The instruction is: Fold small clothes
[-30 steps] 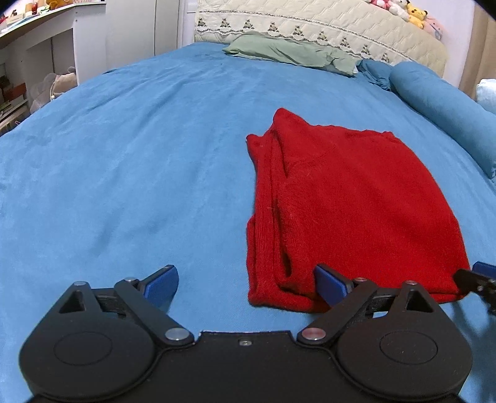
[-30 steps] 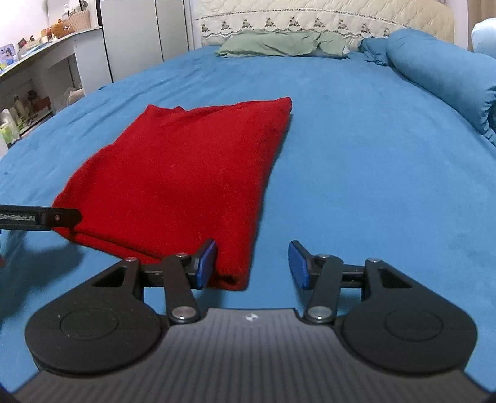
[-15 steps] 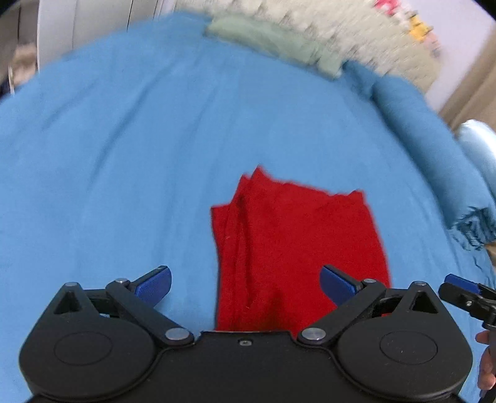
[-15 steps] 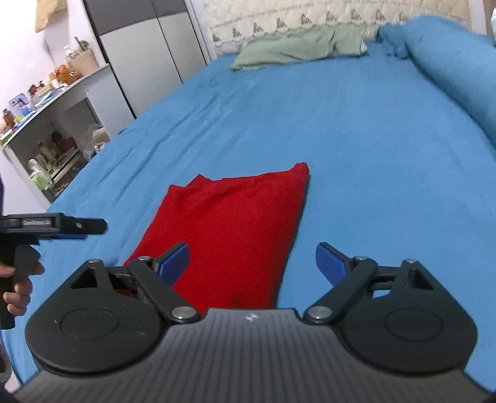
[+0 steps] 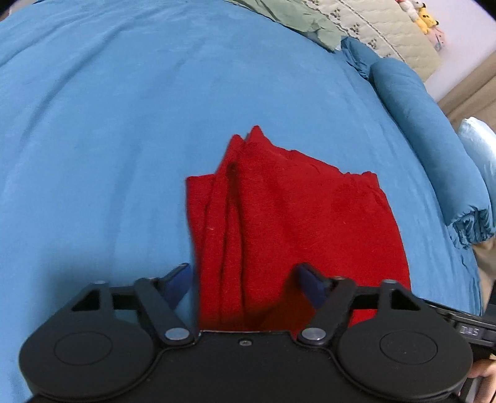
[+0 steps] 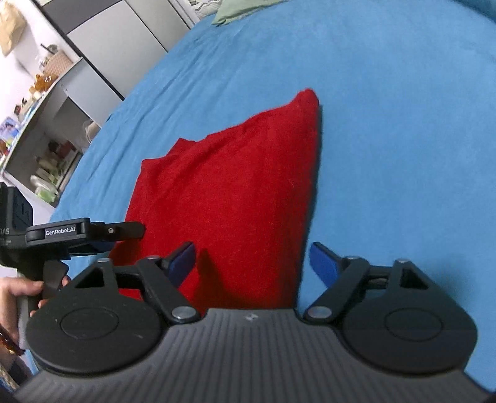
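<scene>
A red knitted garment (image 5: 288, 223) lies folded flat on the blue bedspread (image 5: 108, 124); it also shows in the right wrist view (image 6: 223, 201). Its stacked folded edges run along its left side. My left gripper (image 5: 245, 280) is open and empty, held above the garment's near left part. My right gripper (image 6: 252, 263) is open and empty, held above the garment's near right edge. The left gripper's body (image 6: 80, 232) shows at the left of the right wrist view, above the garment's near left corner.
A rolled blue blanket (image 5: 434, 148) lies along the bed's right side. A green pillow (image 5: 297, 15) and a quilted headboard (image 5: 387, 28) are at the far end. A white desk with shelves (image 6: 46, 130) and a wardrobe (image 6: 117, 34) stand left of the bed.
Both grippers have risen from bed level and now look down on the garment from above. Both stay open and empty. The garment has not moved.
</scene>
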Motion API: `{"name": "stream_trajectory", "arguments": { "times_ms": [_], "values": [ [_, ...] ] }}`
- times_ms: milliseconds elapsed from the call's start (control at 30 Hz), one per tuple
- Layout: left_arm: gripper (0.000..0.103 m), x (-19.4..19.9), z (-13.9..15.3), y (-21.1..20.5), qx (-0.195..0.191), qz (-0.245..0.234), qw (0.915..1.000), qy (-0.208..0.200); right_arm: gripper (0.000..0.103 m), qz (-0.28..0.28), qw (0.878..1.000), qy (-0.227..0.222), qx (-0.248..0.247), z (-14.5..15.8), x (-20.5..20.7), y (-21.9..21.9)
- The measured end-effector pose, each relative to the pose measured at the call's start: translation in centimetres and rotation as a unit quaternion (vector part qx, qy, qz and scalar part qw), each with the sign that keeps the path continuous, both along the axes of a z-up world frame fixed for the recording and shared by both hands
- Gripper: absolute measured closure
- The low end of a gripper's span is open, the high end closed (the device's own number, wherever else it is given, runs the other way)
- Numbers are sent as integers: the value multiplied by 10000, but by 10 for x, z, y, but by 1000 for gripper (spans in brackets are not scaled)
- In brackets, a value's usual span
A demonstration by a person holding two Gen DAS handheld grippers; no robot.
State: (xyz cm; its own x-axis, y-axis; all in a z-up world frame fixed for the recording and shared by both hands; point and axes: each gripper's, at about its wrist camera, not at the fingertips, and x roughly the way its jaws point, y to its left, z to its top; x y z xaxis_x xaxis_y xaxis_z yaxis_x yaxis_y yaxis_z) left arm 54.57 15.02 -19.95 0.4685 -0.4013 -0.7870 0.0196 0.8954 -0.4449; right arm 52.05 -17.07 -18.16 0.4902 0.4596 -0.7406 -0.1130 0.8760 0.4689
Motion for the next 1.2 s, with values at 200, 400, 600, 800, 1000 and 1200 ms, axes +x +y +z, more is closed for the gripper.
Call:
{"name": "stream_trajectory", "arguments": {
  "times_ms": [200, 400, 600, 800, 1000, 1200],
  "values": [
    [77, -1, 9, -19, 282, -45, 9995, -138, 48, -182, 9997, -116, 63, -3, -3, 5],
    [85, -13, 37, -29, 357, 75, 9989, -305, 62, -163, 9985, -516, -58, 29, -17, 11],
    [85, -56, 87, -49, 366, -165, 9979, -507, 63, 28, 9964, -828, -199, 86, -59, 0],
    [84, -133, 107, -80, 21, -409, 9967, -697, 63, 175, 9950, -925, -337, 119, -137, -37],
    [81, -176, 52, -132, 474, -619, 9945, -705, 62, 8, 9923, -1014, -715, 67, -194, -63],
    [43, -202, 14, -150, 1400, -464, 9839, -1011, 40, -276, 9898, -1098, -860, 10, -215, -79]
  ]
}}
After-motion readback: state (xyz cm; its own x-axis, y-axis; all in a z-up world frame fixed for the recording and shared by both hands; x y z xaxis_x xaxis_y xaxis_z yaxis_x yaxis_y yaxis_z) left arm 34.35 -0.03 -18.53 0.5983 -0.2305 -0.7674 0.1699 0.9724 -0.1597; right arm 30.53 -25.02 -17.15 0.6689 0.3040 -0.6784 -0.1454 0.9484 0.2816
